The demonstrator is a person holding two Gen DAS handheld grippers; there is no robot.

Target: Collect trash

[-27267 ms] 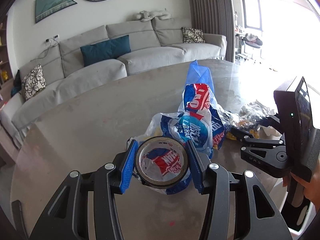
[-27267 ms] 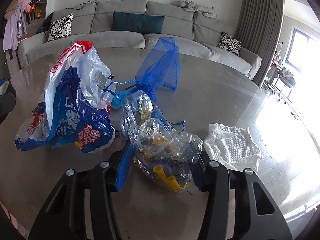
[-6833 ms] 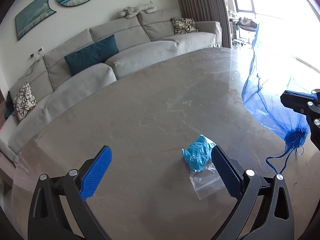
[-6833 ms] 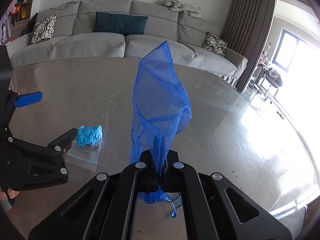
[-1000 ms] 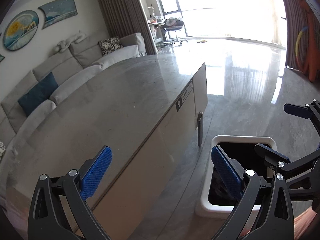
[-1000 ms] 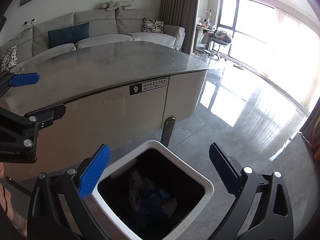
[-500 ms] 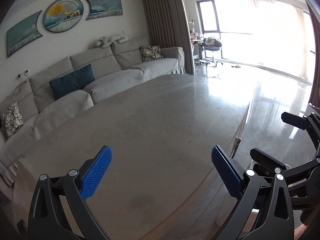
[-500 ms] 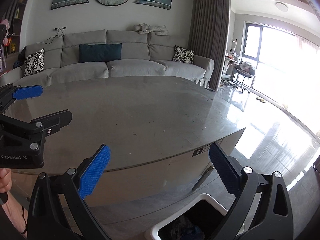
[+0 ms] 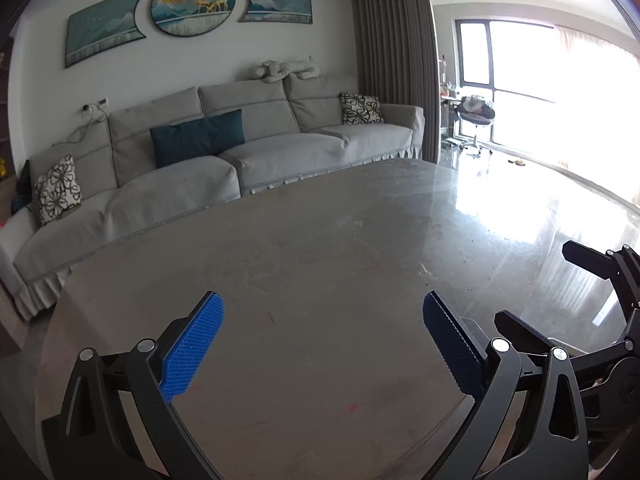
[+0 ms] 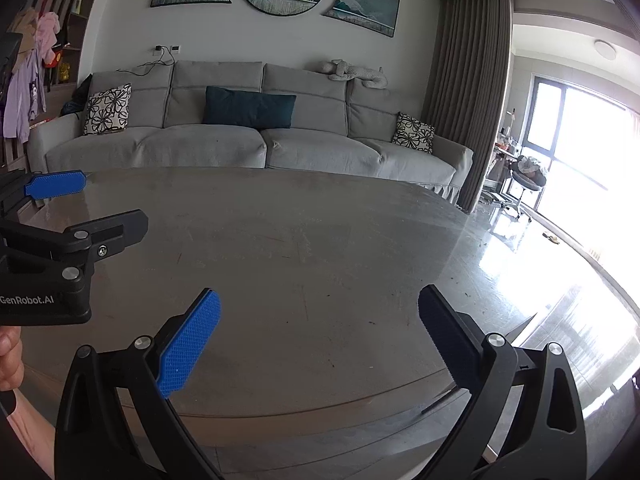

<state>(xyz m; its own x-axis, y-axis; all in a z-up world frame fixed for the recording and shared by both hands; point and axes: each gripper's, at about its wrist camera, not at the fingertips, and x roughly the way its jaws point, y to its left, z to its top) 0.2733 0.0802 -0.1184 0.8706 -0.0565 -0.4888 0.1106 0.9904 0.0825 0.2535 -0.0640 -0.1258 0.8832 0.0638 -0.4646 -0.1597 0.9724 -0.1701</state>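
Note:
My left gripper (image 9: 320, 340) is open over the near edge of the grey round table (image 9: 320, 248), with nothing between its blue pads (image 9: 192, 344). My right gripper (image 10: 318, 340) is open too, its fingers bare, above the table's near rim (image 10: 320, 408). In the left wrist view the right gripper (image 9: 534, 284) shows at the right edge. In the right wrist view the left gripper (image 10: 110, 200) shows at the left, held by a hand (image 10: 8, 360). No trash item and no bin appear in either view.
A long grey sofa (image 9: 240, 160) with cushions stands behind the table. A dark curtain (image 9: 392, 60), a bright window and an office chair (image 9: 476, 114) are at the right. Glossy floor (image 9: 560, 208) lies to the right of the table.
Both views have swung up from the white bin by the table to face across the tabletop. The bin has dropped out of sight. Both grippers stay open.

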